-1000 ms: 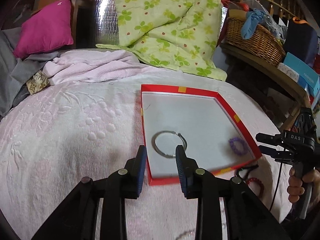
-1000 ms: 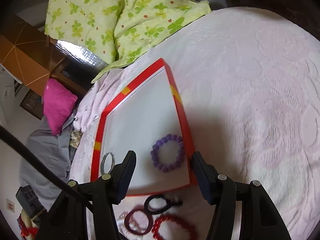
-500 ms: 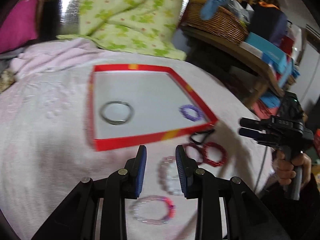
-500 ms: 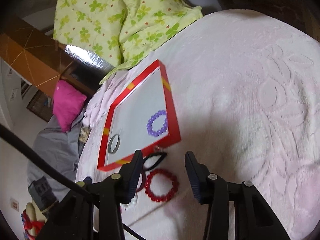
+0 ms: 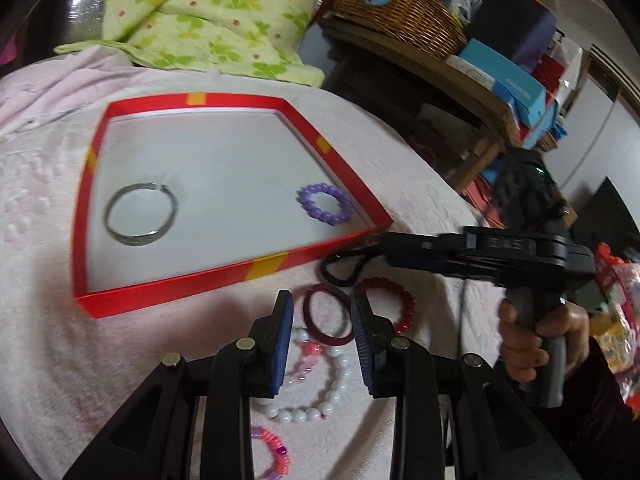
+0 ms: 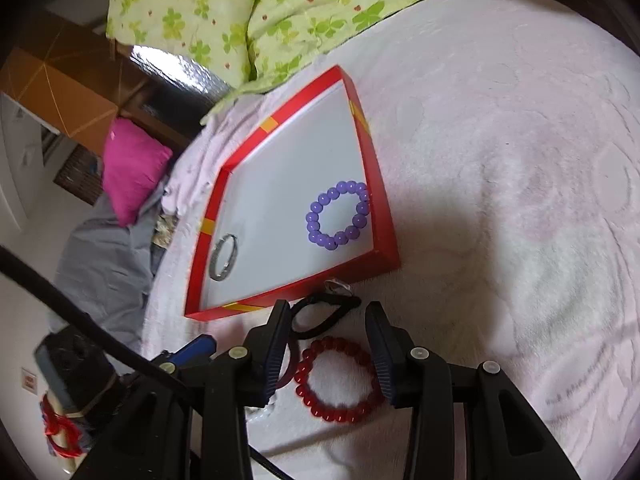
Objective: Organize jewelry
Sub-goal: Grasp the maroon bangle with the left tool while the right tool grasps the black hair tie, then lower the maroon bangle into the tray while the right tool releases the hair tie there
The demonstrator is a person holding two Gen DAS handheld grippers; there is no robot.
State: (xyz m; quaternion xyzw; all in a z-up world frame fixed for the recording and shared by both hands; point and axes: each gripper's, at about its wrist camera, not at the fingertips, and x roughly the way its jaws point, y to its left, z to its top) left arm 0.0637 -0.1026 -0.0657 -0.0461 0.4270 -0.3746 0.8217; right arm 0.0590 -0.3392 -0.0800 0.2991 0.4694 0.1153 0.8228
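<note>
A red-rimmed box lid (image 5: 168, 284) (image 6: 384, 216) lies on the pale pink bedspread. In it lie a silver bangle (image 5: 140, 216) (image 6: 224, 258) and a purple bead bracelet (image 5: 325, 205) (image 6: 338, 216). In front of the lid lie a dark maroon bangle (image 5: 326, 314), a red bead bracelet (image 5: 394, 304) (image 6: 338, 380), a black loop (image 5: 346, 266) (image 6: 324, 316), a white bead bracelet (image 5: 316, 380) and a pink bracelet (image 5: 276, 450). My left gripper (image 5: 322, 312) is open and empty above the maroon bangle. My right gripper (image 6: 328, 320) (image 5: 384, 246) is open and empty above the red bracelet and black loop.
A green floral quilt (image 5: 208, 12) (image 6: 248, 20) lies behind the lid. A wicker basket (image 5: 400, 12) and boxes (image 5: 504, 76) sit on a wooden shelf at the right. A pink pillow (image 6: 132, 164) and grey cloth (image 6: 104, 256) lie at the bed's far side.
Both grippers have pulled back from the lid to the loose bracelets in front of it. The right gripper has come lower, over the red bracelet. Nothing was picked up.
</note>
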